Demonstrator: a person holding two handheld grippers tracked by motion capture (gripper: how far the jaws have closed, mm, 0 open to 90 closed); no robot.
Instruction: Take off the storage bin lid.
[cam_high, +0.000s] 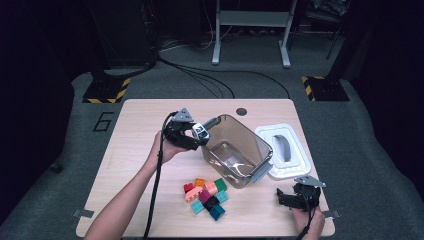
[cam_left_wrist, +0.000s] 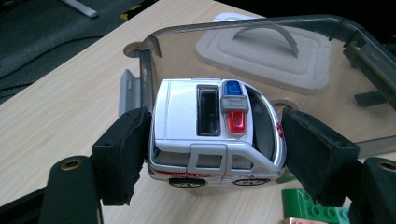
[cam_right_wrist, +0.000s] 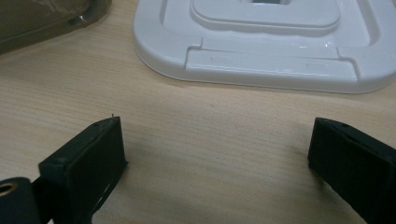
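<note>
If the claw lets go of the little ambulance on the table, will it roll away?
Probably a bit: the ambulance has wheels, so a nudge could send it rolling. Its shiny, hard-looking body may be slippery between the left claw pads. It looks stiff, so squeezing shouldn't bend it.

Dim room. Grey carpet (cam_high: 260, 82) with black cables (cam_high: 210, 75), yellow-black striped bases (cam_high: 106, 91), white stand legs (cam_high: 251, 30) behind a pale wooden table (cam_high: 135, 130).

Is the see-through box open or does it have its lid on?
Open. The box has no lid on; the white lid lies flat on the table beside it.
</note>
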